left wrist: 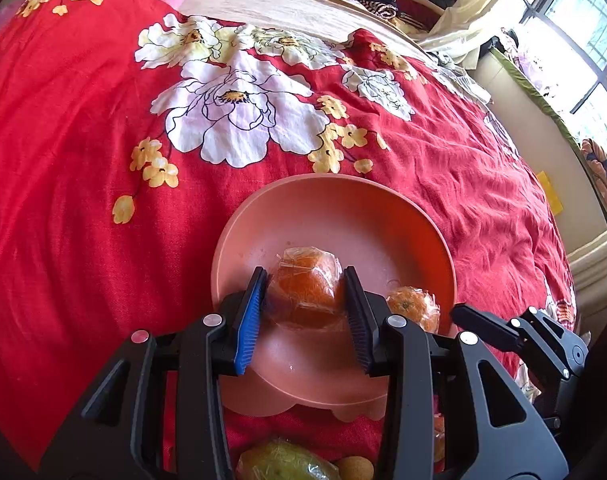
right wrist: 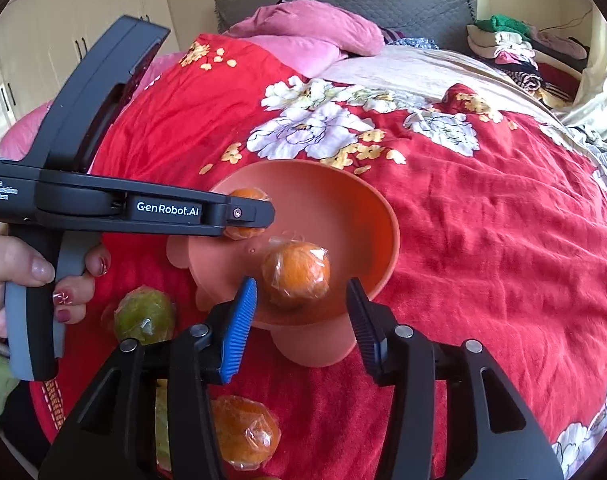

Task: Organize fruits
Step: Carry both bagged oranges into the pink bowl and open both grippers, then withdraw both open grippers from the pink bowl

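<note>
A pink bowl sits on the red flowered bedspread. My left gripper is shut on a plastic-wrapped orange held just over the bowl's near side. A second wrapped orange lies in the bowl to its right. In the right wrist view that second orange rests inside the bowl, between the fingers of my right gripper. The jaws stand open, with gaps on both sides of the fruit. The left gripper, held by a hand, comes in from the left with its orange.
On the bedspread near the bowl lie a wrapped green fruit, another wrapped orange and a small brown fruit. Pink pillows and a pile of folded clothes sit at the head of the bed.
</note>
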{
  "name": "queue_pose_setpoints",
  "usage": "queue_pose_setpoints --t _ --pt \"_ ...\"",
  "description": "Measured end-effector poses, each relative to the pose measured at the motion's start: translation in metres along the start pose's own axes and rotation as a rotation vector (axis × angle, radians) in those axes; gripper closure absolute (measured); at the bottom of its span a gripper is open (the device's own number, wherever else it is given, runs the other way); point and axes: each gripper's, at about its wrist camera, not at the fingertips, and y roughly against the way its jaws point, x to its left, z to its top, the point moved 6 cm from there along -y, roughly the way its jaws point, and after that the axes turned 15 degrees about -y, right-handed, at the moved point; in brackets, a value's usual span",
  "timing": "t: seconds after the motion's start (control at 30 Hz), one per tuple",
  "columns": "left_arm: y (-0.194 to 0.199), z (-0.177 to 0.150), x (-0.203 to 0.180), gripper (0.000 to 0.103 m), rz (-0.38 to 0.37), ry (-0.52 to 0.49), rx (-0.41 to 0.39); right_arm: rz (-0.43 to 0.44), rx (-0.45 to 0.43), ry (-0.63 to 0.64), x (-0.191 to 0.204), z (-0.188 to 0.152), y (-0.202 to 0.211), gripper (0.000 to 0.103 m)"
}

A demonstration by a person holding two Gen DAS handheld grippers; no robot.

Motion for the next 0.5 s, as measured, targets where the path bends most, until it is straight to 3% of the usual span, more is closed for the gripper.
queue_pose_setpoints --t 0.17,0.33,0.5 --pt "0.0 0.0 -0.001 0.072 0.004 -0.009 0.0 0.018 -0.03 -0.044 -0.007 -0.002 0.015 0.048" --pt "0.005 0.001 -0.003 0.062 0.02 -0.026 -0.015 0.025 -0.047 -0.061 -0.01 -0.004 0.025 0.041" --pt "0.014 0.002 -0.006 0.062 0.036 -0.039 -0.031 0.019 -0.058 -0.074 -0.013 -0.006 0.032 0.035"
